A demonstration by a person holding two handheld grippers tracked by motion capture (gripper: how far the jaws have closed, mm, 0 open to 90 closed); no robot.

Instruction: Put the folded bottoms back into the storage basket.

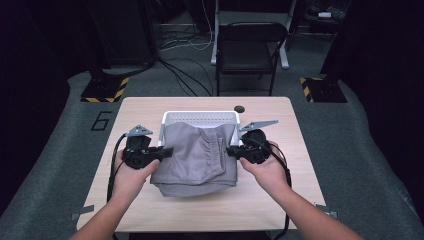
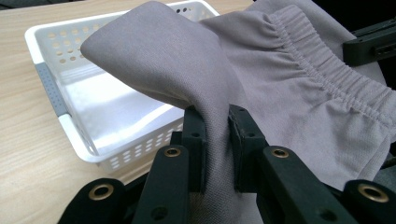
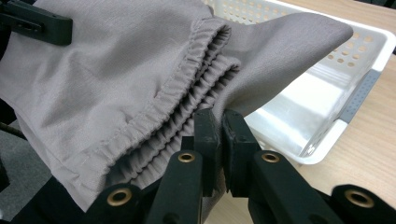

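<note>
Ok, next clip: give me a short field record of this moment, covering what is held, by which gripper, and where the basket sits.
held item: grey folded garment with an elastic waistband
left gripper: shut on the garment's left edge
right gripper: shut on the garment's right edge
garment position: stretched between both grippers, far edge over the basket's near rim
basket: white, perforated, nothing visible inside, on the far half of the table
table: light wood
</note>
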